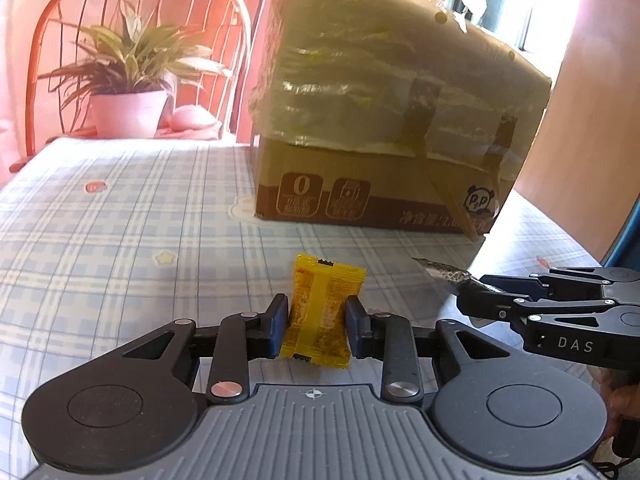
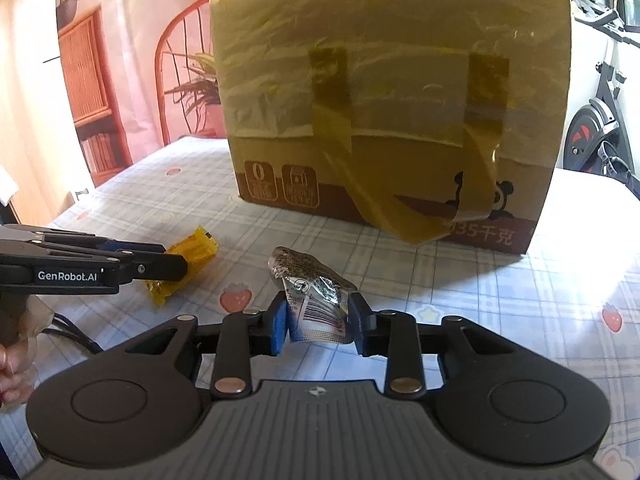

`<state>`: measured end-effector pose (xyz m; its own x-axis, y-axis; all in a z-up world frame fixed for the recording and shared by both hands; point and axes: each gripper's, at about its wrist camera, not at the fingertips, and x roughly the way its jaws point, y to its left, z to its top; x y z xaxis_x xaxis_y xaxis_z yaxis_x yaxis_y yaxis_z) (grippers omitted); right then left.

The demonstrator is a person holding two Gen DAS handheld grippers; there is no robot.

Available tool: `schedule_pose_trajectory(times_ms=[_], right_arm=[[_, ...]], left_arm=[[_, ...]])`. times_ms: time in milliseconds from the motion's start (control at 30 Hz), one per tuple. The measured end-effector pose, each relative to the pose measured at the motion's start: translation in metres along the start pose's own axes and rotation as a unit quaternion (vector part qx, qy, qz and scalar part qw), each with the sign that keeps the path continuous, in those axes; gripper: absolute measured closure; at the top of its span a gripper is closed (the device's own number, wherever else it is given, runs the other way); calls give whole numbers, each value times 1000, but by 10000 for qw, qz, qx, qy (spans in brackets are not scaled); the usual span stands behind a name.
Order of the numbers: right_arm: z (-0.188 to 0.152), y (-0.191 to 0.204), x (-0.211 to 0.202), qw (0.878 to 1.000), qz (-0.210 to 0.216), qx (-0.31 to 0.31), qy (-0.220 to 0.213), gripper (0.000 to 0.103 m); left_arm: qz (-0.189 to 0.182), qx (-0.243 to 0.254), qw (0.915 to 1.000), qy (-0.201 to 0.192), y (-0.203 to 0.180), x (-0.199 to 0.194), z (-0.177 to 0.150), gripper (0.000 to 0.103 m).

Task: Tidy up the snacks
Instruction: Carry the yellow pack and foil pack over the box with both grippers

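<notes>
Yellow snack packet (image 1: 320, 312) clamped in left gripper (image 1: 316, 326), silver snack packet (image 2: 316, 304) pinched in right gripper (image 2: 320, 328); both held just above checked tablecloth (image 1: 120, 220), prob. for carrying to taped cardboard box (image 2: 384, 120) nr behind

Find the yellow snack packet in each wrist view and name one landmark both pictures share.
Left wrist view: yellow snack packet at bottom centre, between the left gripper fingers.
Right wrist view: same packet at left of centre, by that gripper's tips.
Shared landmark: taped cardboard box behind it.
</notes>
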<state>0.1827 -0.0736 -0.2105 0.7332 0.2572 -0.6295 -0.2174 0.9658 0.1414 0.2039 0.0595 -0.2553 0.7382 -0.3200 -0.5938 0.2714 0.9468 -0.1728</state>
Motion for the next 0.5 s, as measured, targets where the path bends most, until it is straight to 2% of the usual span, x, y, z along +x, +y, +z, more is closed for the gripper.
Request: schedule_pose_trajectory(times_ms=[267,500], right_arm=[[11,-2,-17,9995,-49,1,-314,70],[32,-4,-43,9969,-121,-27,-771,70]], left_arm=[[-19,78,9993,-361,-6,-18,20,71],[-135,219,9962,-831,-19,-38,50,71]])
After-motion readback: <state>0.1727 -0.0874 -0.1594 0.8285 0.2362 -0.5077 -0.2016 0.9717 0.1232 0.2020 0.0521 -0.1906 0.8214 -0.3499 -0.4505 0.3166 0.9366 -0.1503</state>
